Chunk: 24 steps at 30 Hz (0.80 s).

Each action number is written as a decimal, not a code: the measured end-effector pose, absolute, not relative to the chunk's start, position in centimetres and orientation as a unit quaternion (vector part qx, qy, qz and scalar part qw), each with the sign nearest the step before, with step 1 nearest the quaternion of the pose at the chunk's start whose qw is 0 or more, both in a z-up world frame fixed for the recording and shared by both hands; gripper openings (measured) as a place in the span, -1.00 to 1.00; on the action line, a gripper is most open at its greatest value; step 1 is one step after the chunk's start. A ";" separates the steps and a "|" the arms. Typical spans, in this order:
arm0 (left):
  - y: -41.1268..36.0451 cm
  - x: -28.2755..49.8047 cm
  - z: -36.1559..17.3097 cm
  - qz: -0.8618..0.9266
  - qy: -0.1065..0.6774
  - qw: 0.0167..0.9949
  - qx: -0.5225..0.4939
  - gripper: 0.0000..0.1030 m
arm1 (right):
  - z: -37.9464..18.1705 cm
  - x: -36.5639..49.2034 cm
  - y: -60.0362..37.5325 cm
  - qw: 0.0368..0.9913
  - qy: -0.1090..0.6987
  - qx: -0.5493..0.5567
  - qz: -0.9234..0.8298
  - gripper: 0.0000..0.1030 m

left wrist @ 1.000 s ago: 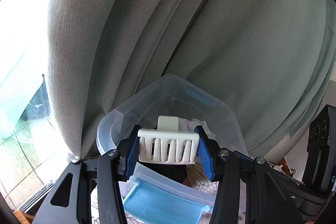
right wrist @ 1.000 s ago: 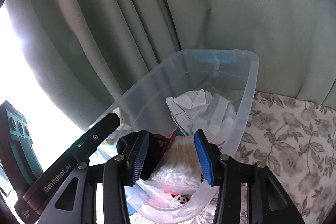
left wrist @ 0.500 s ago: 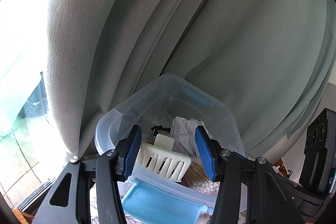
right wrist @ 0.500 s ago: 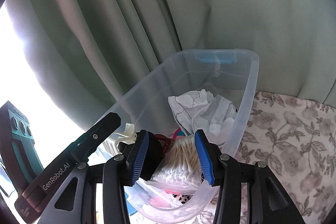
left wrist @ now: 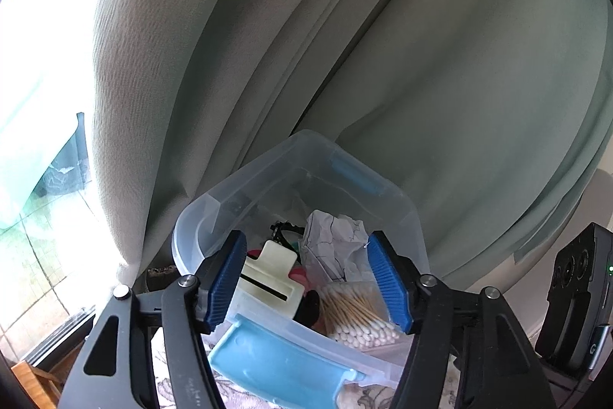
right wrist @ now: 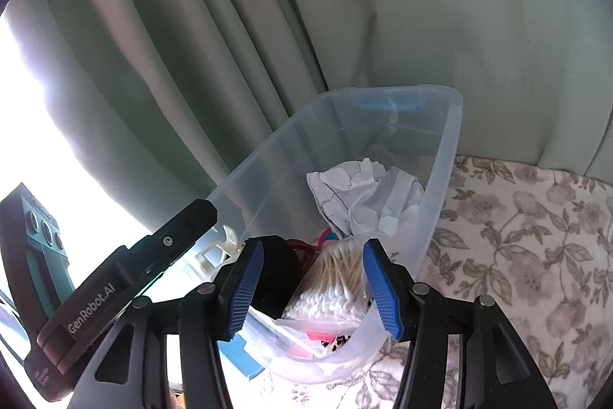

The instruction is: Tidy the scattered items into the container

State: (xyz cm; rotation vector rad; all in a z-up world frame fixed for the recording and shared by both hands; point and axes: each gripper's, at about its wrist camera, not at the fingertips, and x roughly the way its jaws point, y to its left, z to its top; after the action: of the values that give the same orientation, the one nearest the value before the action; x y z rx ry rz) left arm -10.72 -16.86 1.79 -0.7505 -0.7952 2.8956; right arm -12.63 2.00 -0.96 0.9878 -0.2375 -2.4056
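— Largest first: what is there?
— Grey-green curtain (right wrist: 237, 37), full backdrop. Below it a floral cloth (right wrist: 528, 240); what it covers I cannot tell.
— The container?
— One clear plastic bin (right wrist: 446, 156) with blue latches, standing on the cloth against the curtain.
— Contents, in order?
— Crumpled white paper (right wrist: 364, 194) toward the far end. One bag of cotton swabs (right wrist: 337, 278) at the near end, wooden sticks, white tips. One cream hair claw clip (left wrist: 268, 278) lying beside the swabs. A dark round item (right wrist: 277, 275) next to it, possibly a lid; the view is poor.
— The tongs?
— Left tongs (left wrist: 308, 282): over the near rim, jaws opening, clip lying loose below them. Right tongs (right wrist: 312, 284): likewise opening, pads clear of the swabs.
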 end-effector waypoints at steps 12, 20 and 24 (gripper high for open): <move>-15.5 -10.2 4.0 0.937 -0.222 0.018 -0.269 0.47 | 0.6 -12.0 2.5 0.221 -0.072 0.390 -0.891 0.14; -15.6 -9.7 5.3 0.933 -0.219 0.027 -0.284 0.57 | 1.7 -11.1 1.6 0.220 -0.042 0.405 -0.887 0.15; -15.8 -9.3 5.8 0.934 -0.217 0.024 -0.283 0.60 | 2.1 -10.5 1.4 0.228 -0.037 0.413 -0.881 0.21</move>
State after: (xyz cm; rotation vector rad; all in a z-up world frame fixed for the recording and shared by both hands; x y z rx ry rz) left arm -9.29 -15.78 5.82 -0.8764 -0.6710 2.8899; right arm -10.53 1.36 2.08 1.1379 -0.1017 -2.4266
